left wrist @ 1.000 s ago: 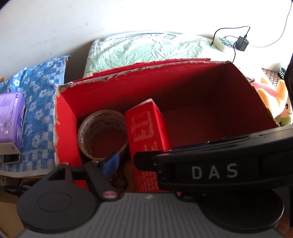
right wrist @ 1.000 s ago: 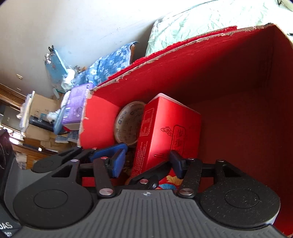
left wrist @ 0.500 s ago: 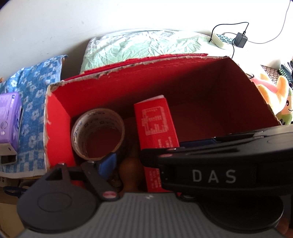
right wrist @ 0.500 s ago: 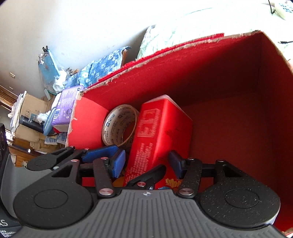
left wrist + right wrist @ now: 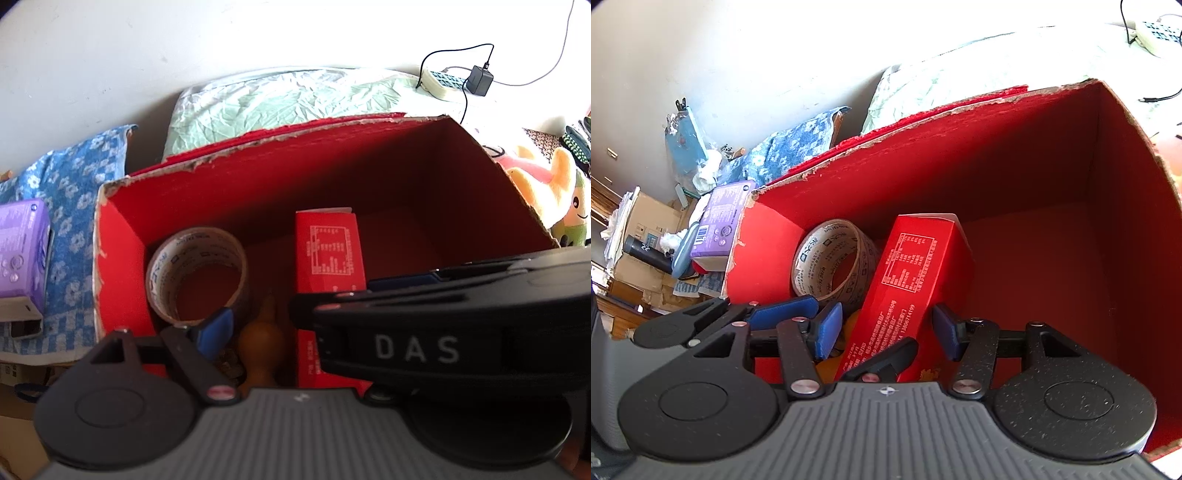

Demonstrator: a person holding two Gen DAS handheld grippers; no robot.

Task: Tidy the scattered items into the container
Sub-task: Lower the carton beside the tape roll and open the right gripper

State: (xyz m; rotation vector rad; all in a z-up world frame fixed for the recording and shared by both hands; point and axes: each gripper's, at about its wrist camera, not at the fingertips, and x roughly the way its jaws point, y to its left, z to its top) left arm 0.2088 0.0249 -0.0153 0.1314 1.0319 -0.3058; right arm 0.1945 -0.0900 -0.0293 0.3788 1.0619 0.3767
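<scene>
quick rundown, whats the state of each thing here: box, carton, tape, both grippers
red cardboard box: open on top, torn rim
red carton: inside box, leaning, not gripped
tape roll: inside box, tilted on its edge by the left wall
right gripper: open, straddling the carton
left gripper: one finger visible, state unclear

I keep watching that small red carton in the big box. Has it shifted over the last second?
Yes. The small red carton has tipped away from the tape roll, toward the big box's open side; the right hand-held gripper stands open around it.
</scene>
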